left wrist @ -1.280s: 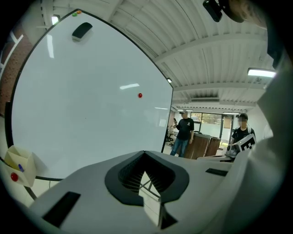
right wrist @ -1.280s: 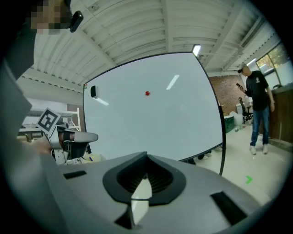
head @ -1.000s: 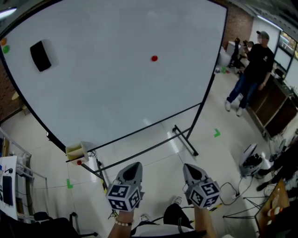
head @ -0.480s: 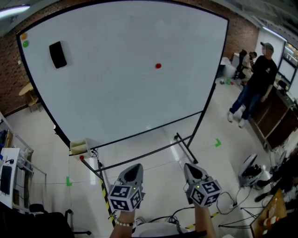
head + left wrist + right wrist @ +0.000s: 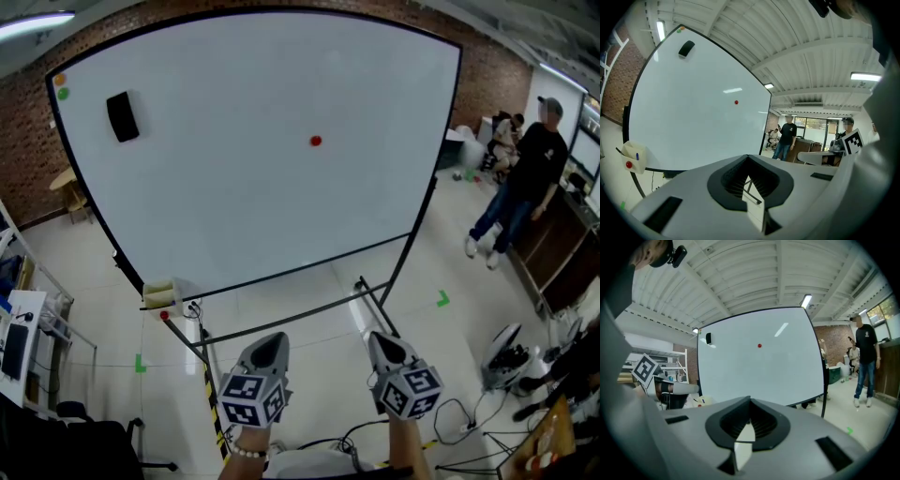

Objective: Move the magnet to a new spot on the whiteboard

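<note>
Whiteboard (image 5: 253,187) on a black wheeled stand fills most of the head view, standing on a pale tiled floor (image 5: 309,309) with a brick wall behind it. To its right, well apart from it, a person in dark top and jeans (image 5: 527,178) stands by a dark counter.

Low in the head view, the left tongs (image 5: 271,343) and the right tongs (image 5: 379,339) are held side by side in front of the stand, both pointing toward the board and well short of it. Each gripper view shows its pair pressed together at the tips with nothing between them: the left tongs (image 5: 747,157) and the right tongs (image 5: 750,399) are both empty.

A black eraser (image 5: 122,116) sticks to the board near its upper left. A small pale box (image 5: 159,295) hangs at the board's lower left corner.

The red magnet (image 5: 316,141) sits on the board's upper middle, alone on bare white, far from both tongs. An orange magnet (image 5: 60,81) and a green magnet (image 5: 63,94) sit close together in the top left corner.
</note>
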Motion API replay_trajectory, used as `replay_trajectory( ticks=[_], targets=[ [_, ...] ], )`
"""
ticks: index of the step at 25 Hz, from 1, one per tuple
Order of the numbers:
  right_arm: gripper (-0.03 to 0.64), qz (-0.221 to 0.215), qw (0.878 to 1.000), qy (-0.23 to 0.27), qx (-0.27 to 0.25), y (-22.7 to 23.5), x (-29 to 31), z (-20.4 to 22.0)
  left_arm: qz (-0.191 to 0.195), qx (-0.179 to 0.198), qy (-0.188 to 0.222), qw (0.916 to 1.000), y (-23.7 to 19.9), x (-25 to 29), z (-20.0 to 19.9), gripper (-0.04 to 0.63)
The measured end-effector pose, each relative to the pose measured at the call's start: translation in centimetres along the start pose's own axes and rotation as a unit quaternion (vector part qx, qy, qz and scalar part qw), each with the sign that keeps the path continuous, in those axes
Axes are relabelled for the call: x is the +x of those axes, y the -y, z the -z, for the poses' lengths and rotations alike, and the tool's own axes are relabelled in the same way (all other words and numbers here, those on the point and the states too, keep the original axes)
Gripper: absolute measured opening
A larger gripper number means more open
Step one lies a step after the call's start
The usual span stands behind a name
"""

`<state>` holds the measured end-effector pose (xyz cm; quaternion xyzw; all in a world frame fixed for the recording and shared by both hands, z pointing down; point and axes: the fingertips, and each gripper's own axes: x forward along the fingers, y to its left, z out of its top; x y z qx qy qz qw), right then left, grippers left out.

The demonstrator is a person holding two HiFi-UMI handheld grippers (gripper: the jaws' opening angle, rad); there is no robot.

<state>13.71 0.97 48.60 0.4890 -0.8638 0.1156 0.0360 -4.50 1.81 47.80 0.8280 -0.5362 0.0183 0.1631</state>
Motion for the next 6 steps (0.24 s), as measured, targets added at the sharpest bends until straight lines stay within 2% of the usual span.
replay_trajectory(
  ticks=[6],
  targets=[
    [0.0,-0.001,1.0,0.001,-0.001,0.41,-0.97,0.03,0.0,0.003,0.001,1.0,1.23,-0.14,0.18,-0.006]
  ],
)
